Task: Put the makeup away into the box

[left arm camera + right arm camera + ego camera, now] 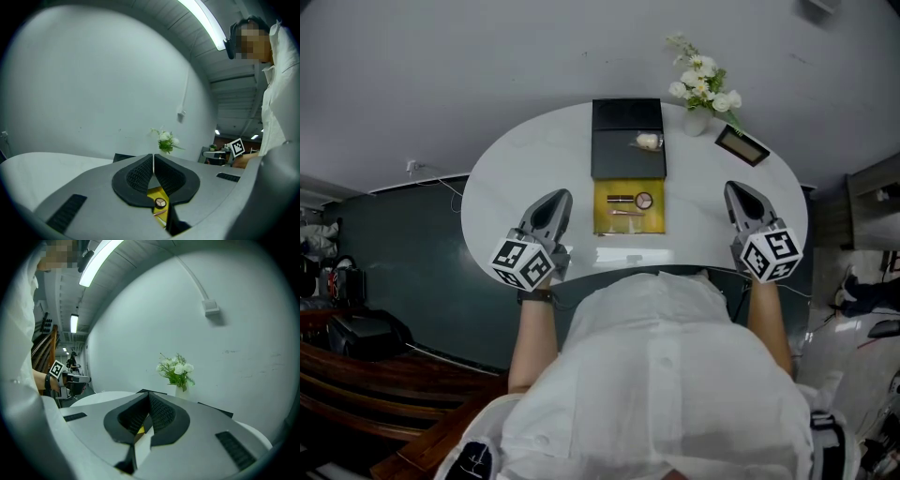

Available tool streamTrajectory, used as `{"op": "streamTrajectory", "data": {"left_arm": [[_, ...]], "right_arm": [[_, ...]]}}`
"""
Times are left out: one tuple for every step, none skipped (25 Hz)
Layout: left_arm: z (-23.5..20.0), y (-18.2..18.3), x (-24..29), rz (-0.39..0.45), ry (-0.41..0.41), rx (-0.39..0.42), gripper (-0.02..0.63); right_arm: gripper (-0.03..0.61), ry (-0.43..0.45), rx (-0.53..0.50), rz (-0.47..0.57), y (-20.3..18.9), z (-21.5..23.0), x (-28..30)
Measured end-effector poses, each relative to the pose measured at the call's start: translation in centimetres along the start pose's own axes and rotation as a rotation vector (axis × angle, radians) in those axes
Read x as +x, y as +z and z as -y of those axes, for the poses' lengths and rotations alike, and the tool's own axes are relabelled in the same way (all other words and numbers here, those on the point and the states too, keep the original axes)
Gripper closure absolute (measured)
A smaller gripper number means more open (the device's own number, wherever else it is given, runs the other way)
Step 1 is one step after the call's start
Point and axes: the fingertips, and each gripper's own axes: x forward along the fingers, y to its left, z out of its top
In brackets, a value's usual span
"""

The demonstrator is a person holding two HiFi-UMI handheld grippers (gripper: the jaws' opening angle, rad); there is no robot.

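Both claws are pressed together and hold nothing: my left claw (560, 199) hovers at 8 o'clock of the yellow tray (607, 226), my right claw (734, 188) at 3 o'clock of it, each well apart from the makeup. The makeup lies on that tray near the middle of the worktop (516, 178): a round compact (644, 200), a dark tube (621, 199) just beside it, and a thin pencil (625, 213) towards 6 o'clock. The black box (623, 122) touches the tray's 12 o'clock edge, and a cream item (648, 142) sits on it.

My first worry is going in with the claws closed. I would only shove the pieces about, and the tube looks likely to roll.

The pencil lies flat and slim, so I expect the pads to scrape the tray or skate over it, perhaps dragging the tray too.

The compact is low and smooth. A pinch on its rim could squirt it out sideways.

I cannot tell whether the box stands open or lidded. If lidded, anything I release would land on top, and the cream item could be knocked off.

The vase of flowers (697, 120) stands at 2 o'clock, just beside the box, and a small black frame (742, 144) lies near it. A wide swing of the right claw could topple the vase.
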Motion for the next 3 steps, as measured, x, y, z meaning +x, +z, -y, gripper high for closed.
{"op": "streamTrajectory", "data": {"left_arm": [[0.02, -0.07, 0.05, -0.002, -0.001, 0.0, 0.591], [0.02, -0.15, 0.11, -0.003, -0.002, -0.001, 0.591], [0.02, -0.24, 0.16, -0.005, -0.003, -0.001, 0.591]], "right_arm": [[0.569, 0.003, -0.005, -0.004, -0.06, -0.06, 0.02], [0.569, 0.006, -0.009, -0.006, -0.11, -0.12, 0.05], [0.569, 0.009, -0.013, -0.008, -0.16, -0.17, 0.08]]}}
